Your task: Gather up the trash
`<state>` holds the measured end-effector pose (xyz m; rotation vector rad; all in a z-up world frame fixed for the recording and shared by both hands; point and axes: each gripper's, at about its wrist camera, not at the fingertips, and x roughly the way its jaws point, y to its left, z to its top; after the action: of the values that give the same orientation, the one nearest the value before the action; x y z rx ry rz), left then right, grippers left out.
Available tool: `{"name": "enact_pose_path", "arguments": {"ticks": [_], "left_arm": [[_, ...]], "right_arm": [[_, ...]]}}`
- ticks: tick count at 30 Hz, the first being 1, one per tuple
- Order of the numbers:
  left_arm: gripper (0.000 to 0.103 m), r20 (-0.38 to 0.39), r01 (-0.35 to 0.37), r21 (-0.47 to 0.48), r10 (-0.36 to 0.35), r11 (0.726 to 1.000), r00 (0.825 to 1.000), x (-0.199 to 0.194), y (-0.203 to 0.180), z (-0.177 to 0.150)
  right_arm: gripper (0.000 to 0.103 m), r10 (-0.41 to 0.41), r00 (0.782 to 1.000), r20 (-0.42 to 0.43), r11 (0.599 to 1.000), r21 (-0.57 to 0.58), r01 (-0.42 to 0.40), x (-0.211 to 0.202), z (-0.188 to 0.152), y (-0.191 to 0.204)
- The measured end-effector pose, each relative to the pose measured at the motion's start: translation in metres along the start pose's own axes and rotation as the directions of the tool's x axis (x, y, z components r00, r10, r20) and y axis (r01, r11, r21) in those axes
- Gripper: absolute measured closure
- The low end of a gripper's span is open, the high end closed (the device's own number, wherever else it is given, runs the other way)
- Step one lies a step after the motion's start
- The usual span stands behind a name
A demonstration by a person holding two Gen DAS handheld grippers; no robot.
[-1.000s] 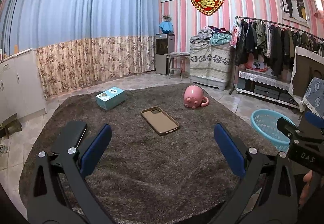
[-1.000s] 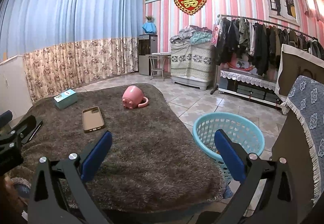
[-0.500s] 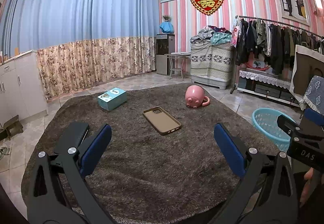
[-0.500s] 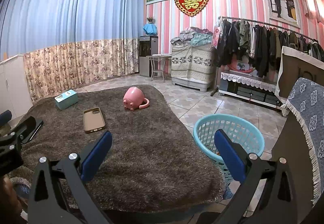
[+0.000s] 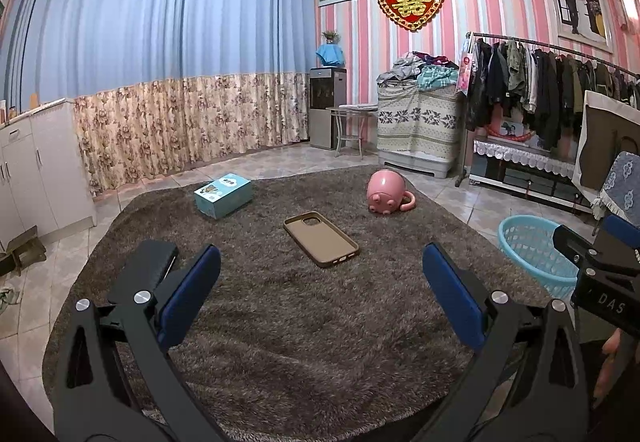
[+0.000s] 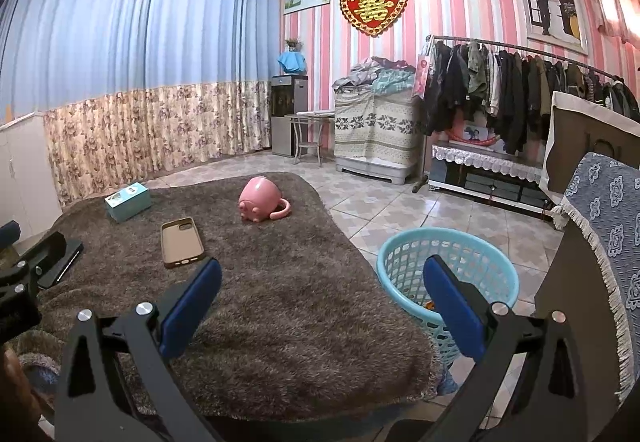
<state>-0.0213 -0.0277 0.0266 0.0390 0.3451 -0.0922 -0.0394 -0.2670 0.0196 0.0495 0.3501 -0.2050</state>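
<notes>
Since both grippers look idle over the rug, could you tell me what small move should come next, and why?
Probably ease the left gripper forward and down toward the brown phone case, the nearest item ahead of it on the shaggy rug. Both it and the right gripper are open and empty, and the blue basket waits on the floor beside the rug.

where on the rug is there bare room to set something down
The widest bare patch is the near part of the brown rug, between the phone case and both open claws. A second runs along its right edge toward the blue basket. The far half is busier: teal box, pink mug, and a black phone at the left edge.
</notes>
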Motion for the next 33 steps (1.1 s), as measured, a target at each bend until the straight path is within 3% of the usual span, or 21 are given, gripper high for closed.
{"name": "enact_pose_path", "arguments": {"ticks": [33], "left_arm": [[0.005, -0.005, -0.016, -0.007, 0.016, 1.000, 1.000, -0.0054, -0.0045, 0.0008]], "right_arm": [[0.004, 0.012, 1.000, 0.027, 1.000, 0.002, -0.012, 0.0004, 0.0012, 0.0052]]}}
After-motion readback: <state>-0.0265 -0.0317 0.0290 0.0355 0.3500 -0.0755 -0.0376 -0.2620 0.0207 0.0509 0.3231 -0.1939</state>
